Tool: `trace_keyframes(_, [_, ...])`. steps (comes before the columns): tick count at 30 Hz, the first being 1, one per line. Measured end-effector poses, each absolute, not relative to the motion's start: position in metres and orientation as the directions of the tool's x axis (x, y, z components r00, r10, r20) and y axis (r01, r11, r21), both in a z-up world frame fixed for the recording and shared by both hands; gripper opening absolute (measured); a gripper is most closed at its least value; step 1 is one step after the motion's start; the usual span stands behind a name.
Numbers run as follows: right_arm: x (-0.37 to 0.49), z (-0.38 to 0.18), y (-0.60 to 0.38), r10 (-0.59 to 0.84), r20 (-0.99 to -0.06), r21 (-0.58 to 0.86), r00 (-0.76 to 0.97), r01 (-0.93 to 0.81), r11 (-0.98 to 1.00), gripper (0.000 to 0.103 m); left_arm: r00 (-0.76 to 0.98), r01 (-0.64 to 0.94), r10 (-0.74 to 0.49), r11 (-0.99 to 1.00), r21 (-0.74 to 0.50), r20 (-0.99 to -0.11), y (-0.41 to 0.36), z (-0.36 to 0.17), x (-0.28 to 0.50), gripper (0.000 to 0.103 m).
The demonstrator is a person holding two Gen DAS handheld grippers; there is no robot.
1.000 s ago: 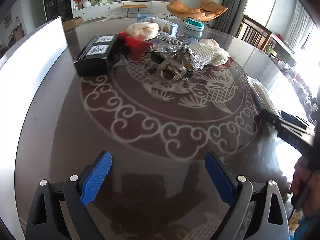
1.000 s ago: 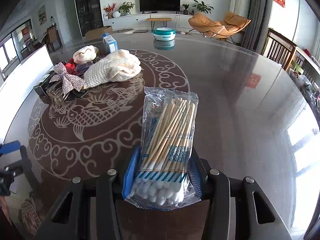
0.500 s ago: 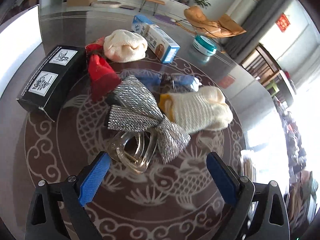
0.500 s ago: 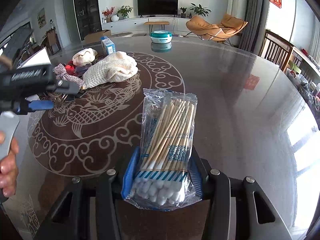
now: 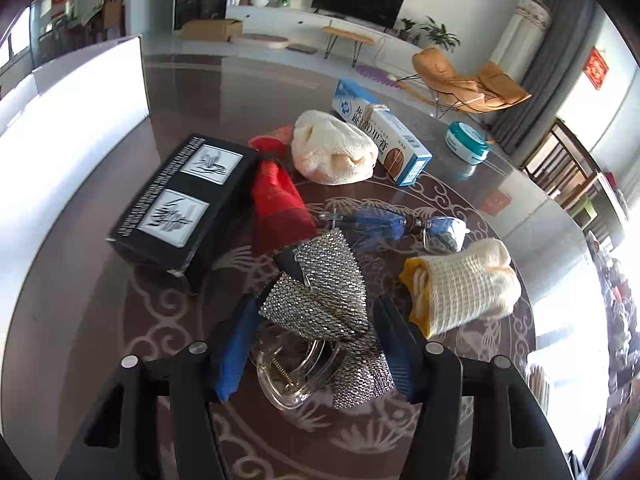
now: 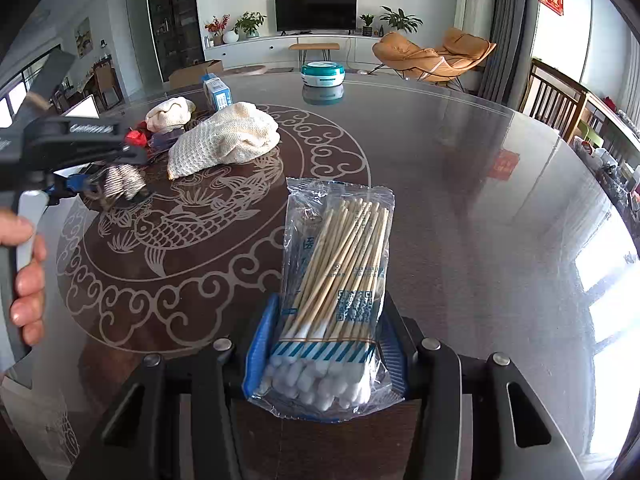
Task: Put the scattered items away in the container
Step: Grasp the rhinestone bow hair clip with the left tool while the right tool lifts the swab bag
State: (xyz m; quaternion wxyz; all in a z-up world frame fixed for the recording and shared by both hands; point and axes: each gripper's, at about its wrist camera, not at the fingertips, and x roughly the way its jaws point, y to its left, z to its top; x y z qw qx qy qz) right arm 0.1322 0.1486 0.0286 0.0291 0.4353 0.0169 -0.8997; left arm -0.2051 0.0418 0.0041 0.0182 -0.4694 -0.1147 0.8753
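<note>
The scattered items lie bunched on the dark glass-topped round table (image 5: 120, 264) with its pale fish-and-cloud pattern. Nearest the left gripper (image 5: 316, 340) is a silver rhinestone bow hair clip with a clear plastic claw (image 5: 320, 312): it sits between the blue pads (image 5: 236, 348), the jaws are closing on it, and the pads flank the bow closely, though it is hard to tell whether they press it yet. Just behind the clip, a red fabric pouch (image 5: 280, 204) leans against a long black box with two white calligraphy labels (image 5: 184, 204). To the right of the pouch lies a pair of blue-tinted glasses (image 5: 396, 224), and beside those a rolled cream waffle-knit cloth with a yellow edge (image 5: 464, 284). Farther back sit a cream knitted bundle (image 5: 332, 150), a blue-and-white carton box (image 5: 380, 136) and, well apart, a round teal-and-white tin (image 5: 466, 142).

The right gripper (image 6: 326, 356) is clenched on a clear plastic packet of wooden-stemmed cotton swabs (image 6: 336, 272), its blue pads squeezing the cotton-tipped end while the rest of the packet points away over the table. In the right wrist view a hand (image 6: 24, 276) grips the left tool's handle at the left edge.
</note>
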Motion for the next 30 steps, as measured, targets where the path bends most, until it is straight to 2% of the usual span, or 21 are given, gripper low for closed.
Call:
trace_keyframes(3, [0.132,0.028,0.149,-0.038,-0.784,-0.005,-0.619,0.067,-0.998,0.049,-0.557,-0.018,0.195,-0.975,-0.223,-0.807,0.031,0.005,-0.180,0.054])
trace_keyframes(8, [0.132,0.028,0.148,-0.036,-0.784,-0.006,-0.620,0.067,-0.998,0.050,-0.482,-0.271,0.293,-0.946,-0.178,-0.826,0.035,0.007,-0.115,0.052])
trace_keyframes(11, [0.132,0.028,0.148,-0.036,-0.784,-0.006,-0.620,0.066,-0.998,0.049,-0.452,-0.345,0.301,-0.927,-0.146,-0.840,0.035,0.009,-0.083,0.052])
trace_keyframes(14, [0.132,0.028,0.148,-0.031,-0.784,-0.012,-0.620,0.065,-0.998,0.049,-0.459,-0.338,0.268,-0.935,-0.113,-0.847,0.032,0.009,-0.068,0.055])
trace_keyframes(17, [0.132,0.028,0.148,-0.031,-0.784,-0.013,-0.620,0.065,-0.998,0.050,-0.471,-0.297,0.247,-0.948,-0.112,-0.847,0.029,0.003,-0.064,0.069])
trace_keyframes(20, [0.133,0.029,0.149,-0.030,-0.784,-0.012,-0.620,0.062,-0.998,0.051,-0.473,-0.271,0.239,-0.955,-0.118,-0.848,0.029,-0.007,-0.076,0.070])
trace_keyframes(22, [0.133,0.028,0.149,-0.027,-0.785,-0.012,-0.620,0.058,-0.998,0.053,-0.466,-0.255,0.218,-0.961,-0.106,-0.857,0.030,-0.016,-0.084,0.072])
trace_keyframes(26, [0.131,0.027,0.153,-0.014,-0.789,-0.007,-0.614,0.031,-0.999,0.064,-0.479,-0.246,0.186,-0.967,-0.072,-0.858,0.033,-0.021,-0.087,0.082])
trace_keyframes(30, [0.130,0.026,0.153,-0.008,-0.790,-0.012,-0.614,0.028,-1.000,0.064,-0.490,-0.239,0.159,-0.970,-0.044,-0.857,0.032,-0.025,-0.086,0.094])
